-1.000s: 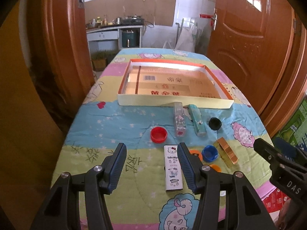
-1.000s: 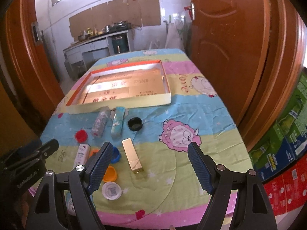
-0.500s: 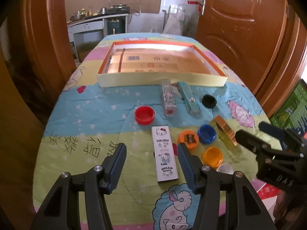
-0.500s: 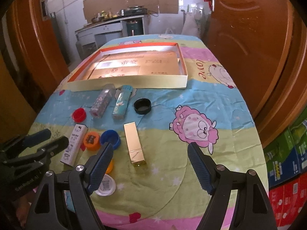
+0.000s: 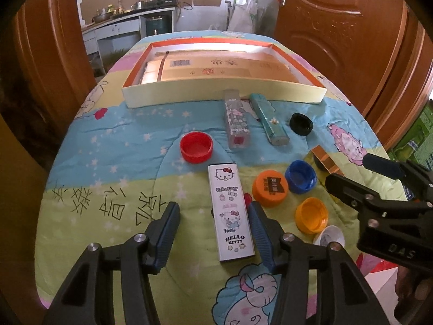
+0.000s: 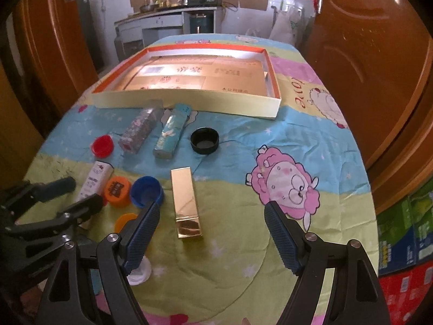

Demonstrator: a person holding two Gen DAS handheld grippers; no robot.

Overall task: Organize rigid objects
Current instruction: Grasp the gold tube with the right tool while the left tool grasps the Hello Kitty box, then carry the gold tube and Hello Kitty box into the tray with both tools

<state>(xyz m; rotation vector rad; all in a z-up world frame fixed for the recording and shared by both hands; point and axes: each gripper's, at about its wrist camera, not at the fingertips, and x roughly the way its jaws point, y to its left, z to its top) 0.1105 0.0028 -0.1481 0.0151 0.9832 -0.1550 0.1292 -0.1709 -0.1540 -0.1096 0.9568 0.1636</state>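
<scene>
A white Hello Kitty box [image 5: 231, 214] lies lengthwise on the cartoon bedcover, between the fingers of my left gripper [image 5: 213, 208]. Its jaws are closing, and the pads stand clear of the box. My right gripper [image 6: 212, 207] is wide open over a gold box [image 6: 186, 203], which lies nearer its left finger. Further off lie a clear patterned box [image 5: 236, 119] and a teal box [image 5: 272, 123]. Loose caps are spread around: red [image 5: 196, 146], black [image 5: 301, 124], blue [image 5: 300, 176], two orange ones [image 5: 269, 188] and a white one [image 5: 328, 238].
A shallow cream tray with an orange rim [image 5: 222, 92] sits at the far end of the table, lined with flat cardboard. Brown wooden doors [image 5: 338, 27] stand on both sides. Coloured cartons [image 6: 406, 230] are stacked on the floor to the right.
Both grippers have come down and closer to the table, so the boxes and caps look larger. The left fingers stand slightly nearer together around the Hello Kitty box.
</scene>
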